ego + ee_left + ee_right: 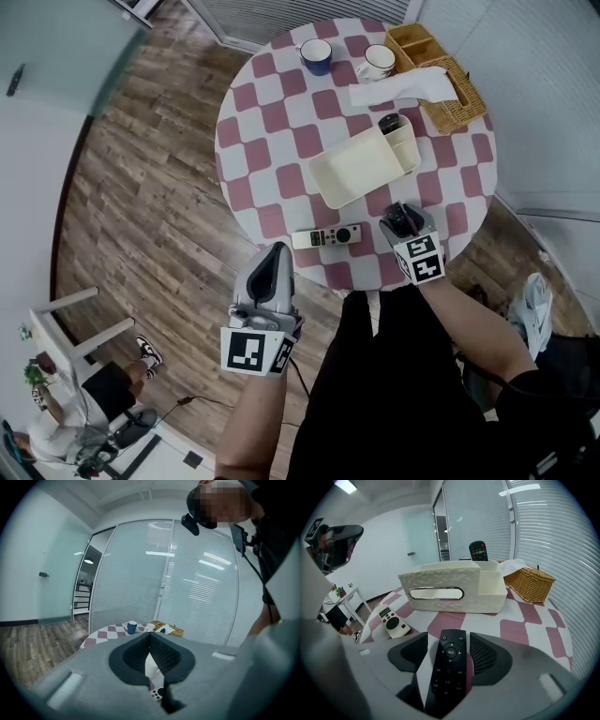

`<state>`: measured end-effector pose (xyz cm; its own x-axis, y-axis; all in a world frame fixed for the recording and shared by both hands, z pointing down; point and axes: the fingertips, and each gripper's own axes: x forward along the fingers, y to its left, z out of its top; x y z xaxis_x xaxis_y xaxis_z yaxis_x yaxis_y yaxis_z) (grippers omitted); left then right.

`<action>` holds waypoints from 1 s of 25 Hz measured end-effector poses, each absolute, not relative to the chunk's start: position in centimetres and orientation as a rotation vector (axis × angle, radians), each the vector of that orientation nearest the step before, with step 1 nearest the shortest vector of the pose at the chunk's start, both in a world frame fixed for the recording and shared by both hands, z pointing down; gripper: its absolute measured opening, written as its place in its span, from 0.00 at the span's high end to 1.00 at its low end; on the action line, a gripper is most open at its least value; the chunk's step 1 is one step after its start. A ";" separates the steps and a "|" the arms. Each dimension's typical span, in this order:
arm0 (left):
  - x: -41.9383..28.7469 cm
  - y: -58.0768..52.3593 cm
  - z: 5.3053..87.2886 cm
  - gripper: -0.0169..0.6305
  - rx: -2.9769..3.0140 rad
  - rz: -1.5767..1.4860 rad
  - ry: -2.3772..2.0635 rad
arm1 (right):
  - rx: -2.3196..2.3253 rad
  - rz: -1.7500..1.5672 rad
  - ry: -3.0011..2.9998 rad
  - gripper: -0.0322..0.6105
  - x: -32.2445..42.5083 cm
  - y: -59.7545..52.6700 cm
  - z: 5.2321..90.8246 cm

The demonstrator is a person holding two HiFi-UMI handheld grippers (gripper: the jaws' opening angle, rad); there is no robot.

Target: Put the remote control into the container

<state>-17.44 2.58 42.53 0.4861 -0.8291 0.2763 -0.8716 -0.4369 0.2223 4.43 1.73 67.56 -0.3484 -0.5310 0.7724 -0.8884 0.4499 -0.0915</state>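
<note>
- The left tongs (274, 251) hung off the desk's 7 o'clock edge, their pads pressed together on nothing. They looked best kept there, out of the way of the work.
- A white oblong remote control with a round dial (326, 236) lay flat near the 6 o'clock edge of the round desk with the pink-and-white chequered cloth (253, 131). It sat at about 9 o'clock from the right tongs and apart from them, so a straight lift should have left it alone.
- The cream textured plastic container (361, 167) stood near the desk's middle, at roughly 11 o'clock from the right tongs. Its small end slot already held another dark remote, standing upright (478, 550).
- The right tongs (403, 220) sat near the 5 o'clock edge with the pads apart. The slim black button remote (450, 667) lay lengthwise between them, with a sliver of cloth showing on either side, so it was not yet clamped.
- To do the step well, the pads probably needed to close squarely on the remote's long sides near its middle. A lift clear of the cloth would then carry it toward 11 o'clock, and it could be tipped and lowered into the open compartment beside the occupied slot without nudging the wall.
</note>
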 end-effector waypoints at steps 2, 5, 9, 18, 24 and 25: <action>-17.8 2.7 42.9 0.97 2.385 0.187 -1.441 | 1.196 0.694 -1.985 0.55 4.8 1.5 68.2; -18.3 2.8 43.2 0.97 2.365 0.197 -1.456 | 1.186 0.710 -1.954 0.59 5.1 1.0 68.8; -18.6 2.9 43.3 0.97 2.354 0.205 -1.470 | 1.168 0.711 -1.960 0.60 5.0 1.0 68.8; -17.4 2.5 42.2 0.97 2.386 0.177 -1.462 | 1.219 0.685 -2.108 0.62 5.4 0.4 64.7; -16.0 2.1 40.7 0.97 2.425 0.134 -1.445 | 1.272 0.602 -2.200 0.62 6.1 0.2 59.6; -15.7 2.1 40.4 0.97 2.430 0.126 -1.443 | 1.278 0.582 -2.213 0.62 6.2 0.2 58.9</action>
<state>-15.72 2.05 40.44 0.4887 -0.8412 0.2315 -0.8686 -0.4441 0.2196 6.16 0.22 58.89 -0.4239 -0.6583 0.6221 -0.8791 0.4643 -0.1077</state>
